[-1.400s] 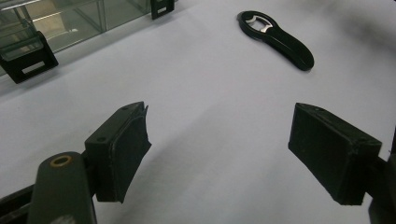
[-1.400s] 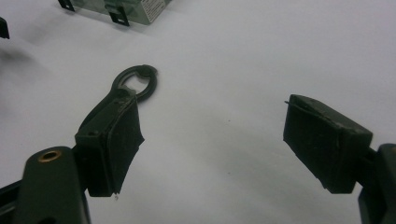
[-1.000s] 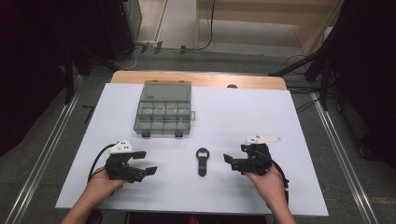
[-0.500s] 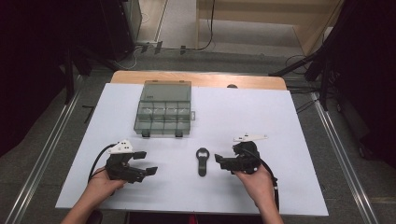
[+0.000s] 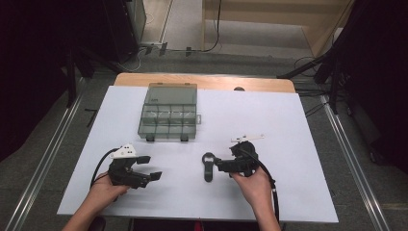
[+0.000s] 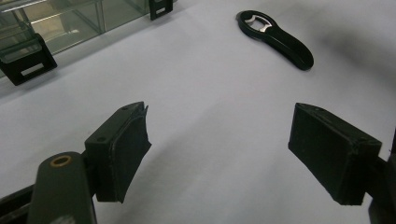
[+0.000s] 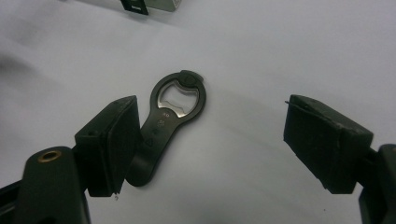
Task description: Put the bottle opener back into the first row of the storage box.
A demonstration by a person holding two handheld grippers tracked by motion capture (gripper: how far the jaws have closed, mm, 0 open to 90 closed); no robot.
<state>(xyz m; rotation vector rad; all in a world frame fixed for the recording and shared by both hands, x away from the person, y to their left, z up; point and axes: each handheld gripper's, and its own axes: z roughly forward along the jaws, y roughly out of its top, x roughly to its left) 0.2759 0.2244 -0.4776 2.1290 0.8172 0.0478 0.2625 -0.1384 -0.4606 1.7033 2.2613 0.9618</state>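
So the table (image 5: 298, 144) is covered in a plain white sheet, and near its far edge sits a smoky see-through compartment box (image 5: 168, 113), lid down, latches facing the person. Well apart from that, on the near side and about midway between the two hands, is the actual target: a black bottle opener (image 5: 208, 166) lying flat, ring end pointing away from the person.

The right tongs (image 5: 217, 165) are wide open and right at it, with one jaw just beside the handle (image 7: 152, 149) in the right gripper view. The left tongs (image 5: 149, 168) are also gaping, holding nothing, parked off to the side.

My take on handling: it's small, stiff and light, nothing fragile. The plastic looks smooth though, and it lies very low on the sheet, so I'd guess it could skate or pivot if only one jaw nudges it. I'd pinch across the narrow handle, not the metal-lined ring (image 7: 179, 98), and get the jaws low enough to catch both edges.
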